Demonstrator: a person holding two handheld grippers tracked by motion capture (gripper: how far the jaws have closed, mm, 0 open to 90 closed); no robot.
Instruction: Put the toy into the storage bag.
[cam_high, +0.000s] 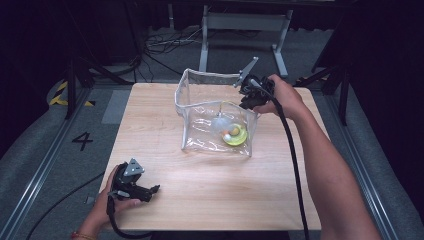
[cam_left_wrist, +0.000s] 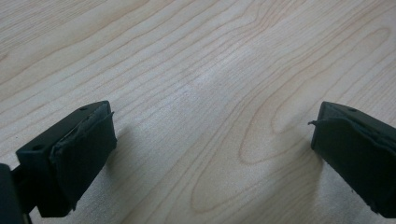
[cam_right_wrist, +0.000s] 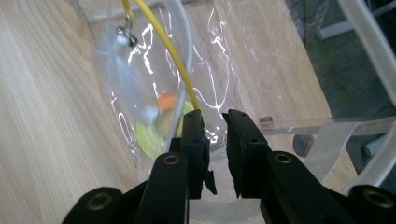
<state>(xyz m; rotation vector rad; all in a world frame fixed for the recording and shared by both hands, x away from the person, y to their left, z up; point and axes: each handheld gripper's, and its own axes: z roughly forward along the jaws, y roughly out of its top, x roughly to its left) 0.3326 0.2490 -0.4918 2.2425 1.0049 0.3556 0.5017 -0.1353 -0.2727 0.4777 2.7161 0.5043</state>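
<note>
A clear plastic bag (cam_high: 210, 75) with a zip rim stands upright on the wooden table (cam_high: 210, 195). Inside it lie a yellow-green ring (cam_high: 236, 136) with an orange ball (cam_right_wrist: 164, 101), and a white feather toy (cam_right_wrist: 119, 65) on a thin yellow rod (cam_right_wrist: 163, 42). My right gripper (cam_high: 248, 105) hangs at the bag's right rim, pointing down into it. In the right gripper view its jaws (cam_right_wrist: 215, 114) stand a narrow gap apart with nothing pressed between them, and the rod runs past the left jaw's tip. My left gripper (cam_high: 156, 189) rests at the table's front left, wide open (cam_left_wrist: 212, 135) over bare wood.
A grey metal stand (cam_high: 245, 22) and loose cables (cam_high: 165, 42) lie on the floor beyond the table's far edge. A painted "4" (cam_high: 82, 141) marks the floor at left. The right gripper's cable (cam_high: 292, 160) trails along the forearm.
</note>
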